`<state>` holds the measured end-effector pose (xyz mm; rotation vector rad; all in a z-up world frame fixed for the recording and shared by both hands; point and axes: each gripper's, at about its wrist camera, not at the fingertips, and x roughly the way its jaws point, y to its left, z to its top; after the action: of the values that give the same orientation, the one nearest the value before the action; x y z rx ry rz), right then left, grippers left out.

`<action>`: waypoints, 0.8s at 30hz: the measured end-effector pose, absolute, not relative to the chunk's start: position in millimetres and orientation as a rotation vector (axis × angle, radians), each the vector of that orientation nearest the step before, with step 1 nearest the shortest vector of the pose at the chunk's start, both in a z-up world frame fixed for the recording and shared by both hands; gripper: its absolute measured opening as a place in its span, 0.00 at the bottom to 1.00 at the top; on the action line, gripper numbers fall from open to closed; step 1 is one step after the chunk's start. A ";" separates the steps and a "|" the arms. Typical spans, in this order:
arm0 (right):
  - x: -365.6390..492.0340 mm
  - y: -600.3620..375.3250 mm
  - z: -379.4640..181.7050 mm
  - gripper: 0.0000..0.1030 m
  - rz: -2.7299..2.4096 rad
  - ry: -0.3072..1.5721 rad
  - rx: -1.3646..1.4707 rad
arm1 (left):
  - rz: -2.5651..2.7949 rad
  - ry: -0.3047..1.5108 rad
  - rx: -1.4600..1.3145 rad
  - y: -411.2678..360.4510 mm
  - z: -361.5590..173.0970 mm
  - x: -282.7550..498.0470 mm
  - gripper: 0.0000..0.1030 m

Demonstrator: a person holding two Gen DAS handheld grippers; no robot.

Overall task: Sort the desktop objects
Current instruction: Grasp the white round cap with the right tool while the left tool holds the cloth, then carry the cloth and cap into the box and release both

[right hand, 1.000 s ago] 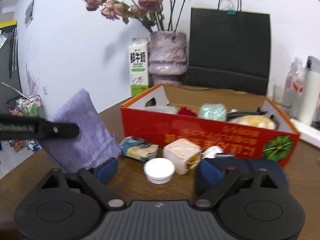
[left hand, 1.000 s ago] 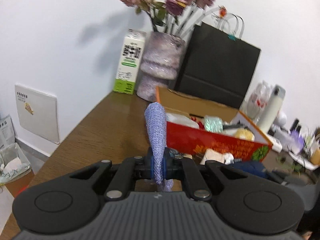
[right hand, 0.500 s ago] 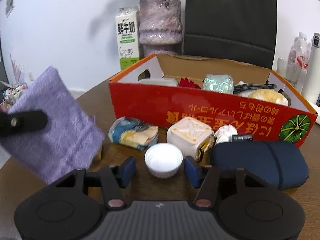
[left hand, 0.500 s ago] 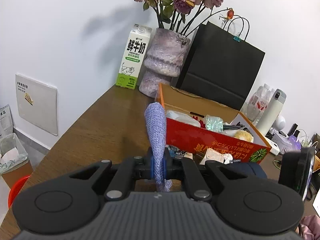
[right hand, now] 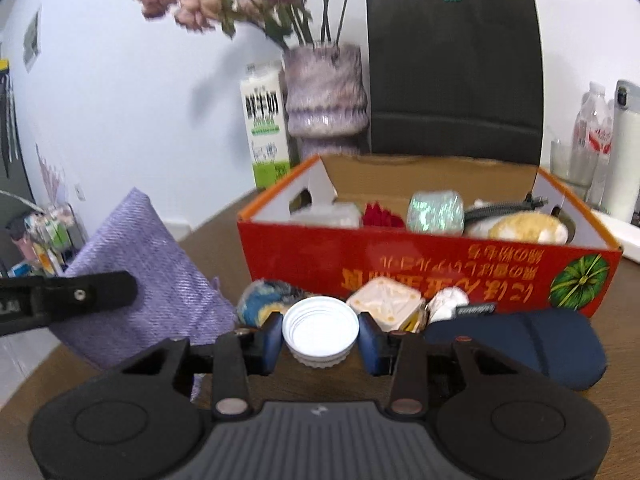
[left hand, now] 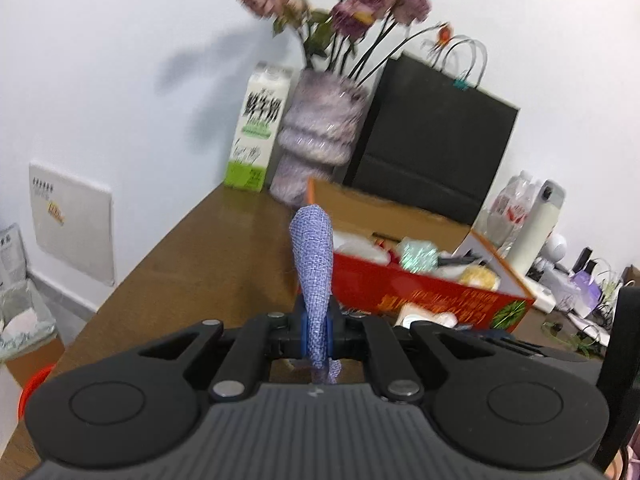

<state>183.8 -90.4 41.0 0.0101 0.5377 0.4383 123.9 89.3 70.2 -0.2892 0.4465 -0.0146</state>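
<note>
My left gripper [left hand: 318, 330] is shut on a purple woven pouch [left hand: 314, 256], which stands up from the jaws; the right wrist view shows the pouch [right hand: 148, 264] at the left with a black finger [right hand: 80, 298] across it. My right gripper [right hand: 320, 336] is closing on a white round lid [right hand: 320, 326], and its blue pads touch the lid's two sides just above the brown table [right hand: 224, 232]. Behind stands an open red cardboard box [right hand: 400, 260] holding several small items.
In front of the box lie a blue-and-yellow packet [right hand: 260, 304], a cream cube [right hand: 384, 306] and a navy case [right hand: 516, 344]. A milk carton [right hand: 266, 128], a flower vase [right hand: 326, 92] and a black paper bag [right hand: 452, 72] line the wall. Bottles [right hand: 596, 136] stand at the right.
The right jaws have come together from wide apart onto the white lid, and the right view has tipped up. The left gripper keeps its hold on the pouch.
</note>
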 end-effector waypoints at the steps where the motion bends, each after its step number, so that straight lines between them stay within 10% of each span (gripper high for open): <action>1: 182.7 -94.0 45.5 0.38 0.440 0.524 0.016 | -0.021 0.431 -0.281 86.0 75.1 123.4 0.08; 24: 261.0 -163.3 117.2 0.38 0.351 0.345 0.099 | -0.142 0.250 -0.276 -10.7 125.8 230.9 0.09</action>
<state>261.0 -163.3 117.2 0.0994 0.3448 0.3508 230.9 -10.7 125.8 -0.2758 0.2503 -0.1422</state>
